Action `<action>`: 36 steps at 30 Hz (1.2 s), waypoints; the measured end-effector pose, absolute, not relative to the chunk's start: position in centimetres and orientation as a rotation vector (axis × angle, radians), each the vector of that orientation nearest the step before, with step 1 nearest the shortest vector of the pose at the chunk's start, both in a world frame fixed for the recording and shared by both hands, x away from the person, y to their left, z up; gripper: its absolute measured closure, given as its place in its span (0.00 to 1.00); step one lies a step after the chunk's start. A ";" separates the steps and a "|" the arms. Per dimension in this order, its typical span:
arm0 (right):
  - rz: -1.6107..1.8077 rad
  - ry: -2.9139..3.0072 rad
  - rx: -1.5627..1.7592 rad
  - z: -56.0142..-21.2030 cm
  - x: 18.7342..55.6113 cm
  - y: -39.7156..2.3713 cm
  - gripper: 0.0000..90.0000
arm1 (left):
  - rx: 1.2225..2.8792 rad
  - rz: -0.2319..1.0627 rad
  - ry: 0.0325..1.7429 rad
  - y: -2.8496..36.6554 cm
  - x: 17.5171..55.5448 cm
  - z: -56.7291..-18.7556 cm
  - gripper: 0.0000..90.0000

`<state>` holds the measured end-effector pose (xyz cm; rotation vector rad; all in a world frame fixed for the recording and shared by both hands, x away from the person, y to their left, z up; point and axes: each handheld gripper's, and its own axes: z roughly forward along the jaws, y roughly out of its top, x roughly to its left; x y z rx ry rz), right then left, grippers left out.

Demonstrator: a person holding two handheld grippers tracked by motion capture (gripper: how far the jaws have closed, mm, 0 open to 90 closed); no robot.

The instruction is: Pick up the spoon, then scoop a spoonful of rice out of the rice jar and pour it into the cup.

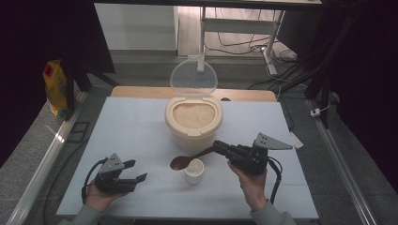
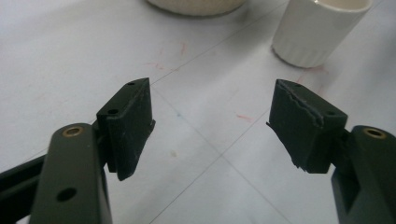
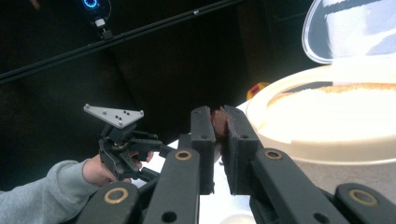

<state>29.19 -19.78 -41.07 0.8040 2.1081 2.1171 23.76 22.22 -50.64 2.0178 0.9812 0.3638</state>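
Your work looks like scooping rice from the bin into the cup, and it reads as early or between scoops. The white table [image 1: 141,131] gives you wide bare room on its left half and along the near edge; the right edge lies not far beyond your right hand.

The rice bin [image 1: 193,123] stands at the table's far middle, lid [image 1: 193,78] swung up and back, so the grain is open from above and from your side. Mind its near rim when the spoon rises.

Your right gripper [image 1: 220,147] is clamped on the handle of the brown spoon [image 1: 184,161], whose bowl hovers just left of the cup, below the bin's front wall; whether it carries rice I cannot tell.

Your left gripper [image 1: 133,171] sits low at the near left, jaws spread with nothing between them, well apart from the spoon.

The small white cup [image 1: 194,171] stands just in front of the bin; its fill is too small to judge.
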 end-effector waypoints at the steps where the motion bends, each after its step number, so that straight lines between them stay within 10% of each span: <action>1: 2.123 2.100 0.798 -40.9 29.2 -19.9 0.92 | 2.018 0.364 0.987 22.3 23.8 -50.7 0.33; 36: 2.219 1.908 0.781 -37.6 29.6 -22.5 0.92 | 2.038 0.366 1.019 23.0 23.4 -50.8 0.27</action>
